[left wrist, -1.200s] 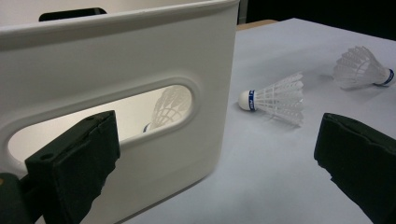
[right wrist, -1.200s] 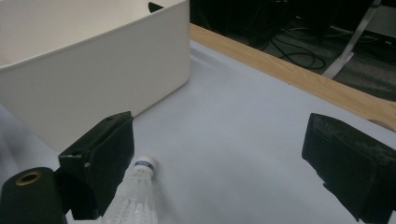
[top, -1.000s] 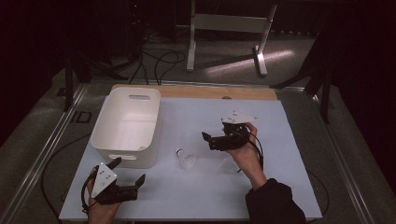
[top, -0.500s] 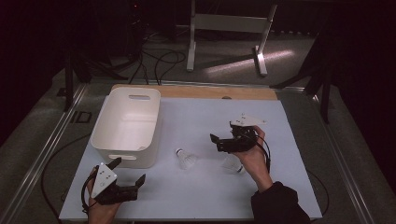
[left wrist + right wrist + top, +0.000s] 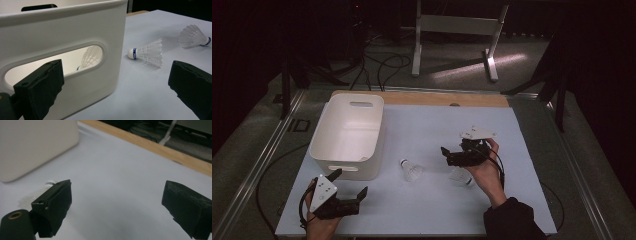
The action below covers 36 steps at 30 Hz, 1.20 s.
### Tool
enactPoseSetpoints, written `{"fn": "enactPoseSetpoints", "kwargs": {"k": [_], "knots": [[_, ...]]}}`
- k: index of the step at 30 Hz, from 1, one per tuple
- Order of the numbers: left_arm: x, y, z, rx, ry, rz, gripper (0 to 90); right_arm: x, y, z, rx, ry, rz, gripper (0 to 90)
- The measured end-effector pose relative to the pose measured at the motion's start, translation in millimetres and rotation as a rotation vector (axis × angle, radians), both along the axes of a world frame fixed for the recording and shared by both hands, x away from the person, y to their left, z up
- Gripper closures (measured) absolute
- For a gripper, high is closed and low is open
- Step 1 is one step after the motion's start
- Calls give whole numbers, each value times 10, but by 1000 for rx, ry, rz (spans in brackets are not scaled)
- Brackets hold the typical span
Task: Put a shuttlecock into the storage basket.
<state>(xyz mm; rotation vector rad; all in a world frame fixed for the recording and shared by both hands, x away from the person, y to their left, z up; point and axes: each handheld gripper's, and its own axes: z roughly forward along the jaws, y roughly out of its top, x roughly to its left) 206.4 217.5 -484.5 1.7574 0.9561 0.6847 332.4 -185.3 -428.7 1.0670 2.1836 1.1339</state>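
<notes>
Step in hand: we judge this to be the reach for a pick-up, shuttlecocks going one by one into the white bin (image 5: 347, 135).
Right hand-held gripper (image 5: 451, 156): released, jaws spread wide and holding nothing; we see it poised over the bench (image 5: 422, 125) just above the right shuttlecock (image 5: 460, 176).
Left hand-held gripper (image 5: 348, 189): also released and empty, low at the near left corner of the bench, just near of the bin.
Right shuttlecock: lying on its side on the bench, right of centre, partly under the right hand (image 5: 484, 170).
Middle shuttlecock (image 5: 411, 170): lying on its side between the bin and the right hand-held gripper, cork pointing toward the bin, apart from both.
Shuttlecock in the bin (image 5: 90, 56): we catch its feathers through the handle slot in the left gripper view, so one looks delivered.
Next move: we reckon the right jaws must drop around the cork or feather skirt and close gently, since feathers crush easily.
Writing: none we can read; each cork carries a blue band, and any lettering on it is too small to tell.
</notes>
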Motion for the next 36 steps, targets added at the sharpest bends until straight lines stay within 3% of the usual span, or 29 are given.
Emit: {"fn": "enactPoseSetpoints", "kwargs": {"k": [13,22,27,32,34,36], "knots": [[-6,-3,-1,0,-1,1,6,-11,-148,-116,-63,55,-64,117],[0,-13,-5,4,2,0,6,-4,-248,-360,-114,132,-96,129],[0,-17,-6,5,3,0,6,33,-215,-414,-121,152,-102,126],[-5,-7,-3,1,1,2,6,73,-131,-530,-178,193,-95,116],[-5,-6,-3,0,1,2,6,73,-131,-530,-178,193,-95,116],[-4,-7,-3,4,2,0,6,46,-124,-526,-218,203,-97,129]]}}
